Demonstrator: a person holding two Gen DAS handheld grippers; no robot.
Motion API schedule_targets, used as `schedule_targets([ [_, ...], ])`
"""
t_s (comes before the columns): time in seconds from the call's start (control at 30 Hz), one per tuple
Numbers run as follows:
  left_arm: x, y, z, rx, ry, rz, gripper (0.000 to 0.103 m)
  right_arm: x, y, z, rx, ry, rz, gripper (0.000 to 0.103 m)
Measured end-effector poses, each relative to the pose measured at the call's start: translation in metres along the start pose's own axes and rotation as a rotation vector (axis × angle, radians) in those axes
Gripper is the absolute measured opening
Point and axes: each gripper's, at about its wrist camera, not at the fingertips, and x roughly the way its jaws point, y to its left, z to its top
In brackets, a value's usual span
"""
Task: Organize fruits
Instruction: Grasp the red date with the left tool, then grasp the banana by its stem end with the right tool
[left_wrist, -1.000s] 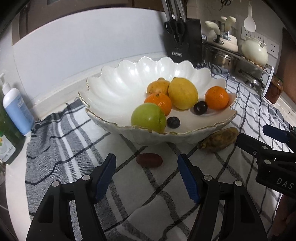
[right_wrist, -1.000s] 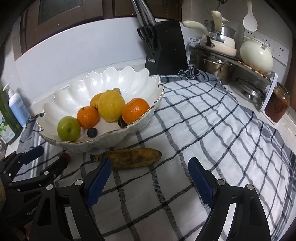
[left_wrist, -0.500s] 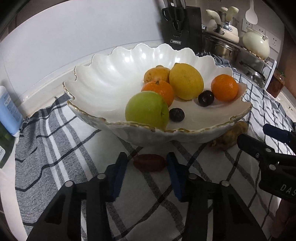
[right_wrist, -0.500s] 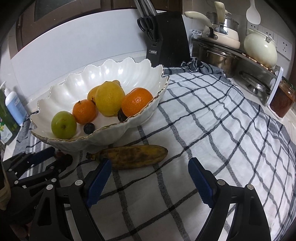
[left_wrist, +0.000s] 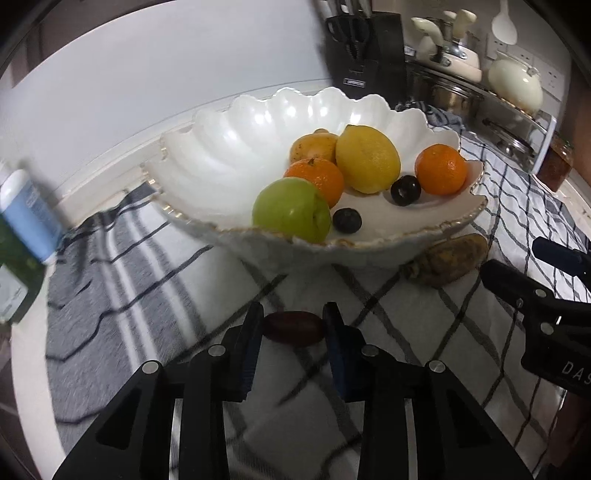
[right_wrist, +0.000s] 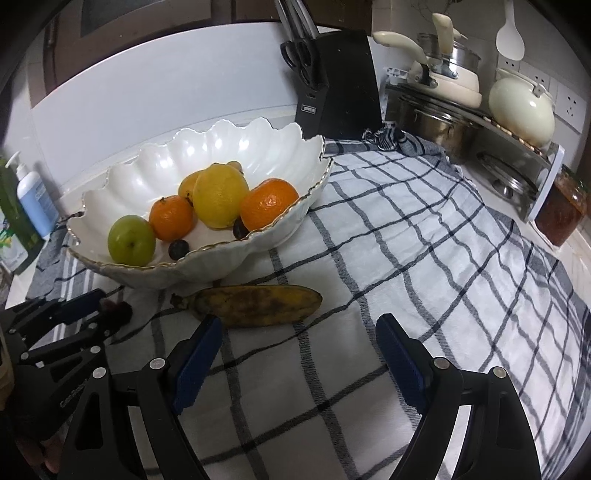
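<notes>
Broadly, a checked cloth (right_wrist: 424, 236) is covering the counter, and a white scalloped bowl (left_wrist: 236, 147) is sitting toward the cloth's far left part, near the wall. Inside the bowl, a lemon (left_wrist: 367, 158) is lying between two oranges (left_wrist: 440, 169), with a green apple (left_wrist: 291, 209) at the near rim and two dark plums (left_wrist: 405, 190) resting on the bowl's floor; a yellowish fruit (left_wrist: 313, 146) is half hidden behind the lemon. A browned banana (right_wrist: 255, 305) is lying on the cloth just beside the bowl's near side. The right gripper (right_wrist: 297, 354) is hovering over the cloth on the near side of the banana, its jaws standing wide apart with nothing between them. The left gripper (left_wrist: 292, 328) is closing its jaws on a small dark red fruit (left_wrist: 293, 328), which is lying on the cloth on the near side of the bowl; the blue pads (left_wrist: 250, 332) are pressing against both ends of it.
</notes>
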Motion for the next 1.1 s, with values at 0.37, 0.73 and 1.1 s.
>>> schedule_targets([
  [0.37,-0.037,-0.014,-0.010,-0.101,-0.040,0.022,0.033,0.010,-0.001,0.013,-0.218,0.083,0.169,0.085],
  [0.73,-0.045,-0.035,-0.003,-0.161,-0.036,0.026,0.033,0.023,0.017,0.025,-0.532,0.135,0.335,0.084],
  [1.1,-0.032,-0.042,0.004,-0.167,-0.016,0.054,0.033,0.055,0.027,0.030,-0.729,0.215,0.377,0.061],
])
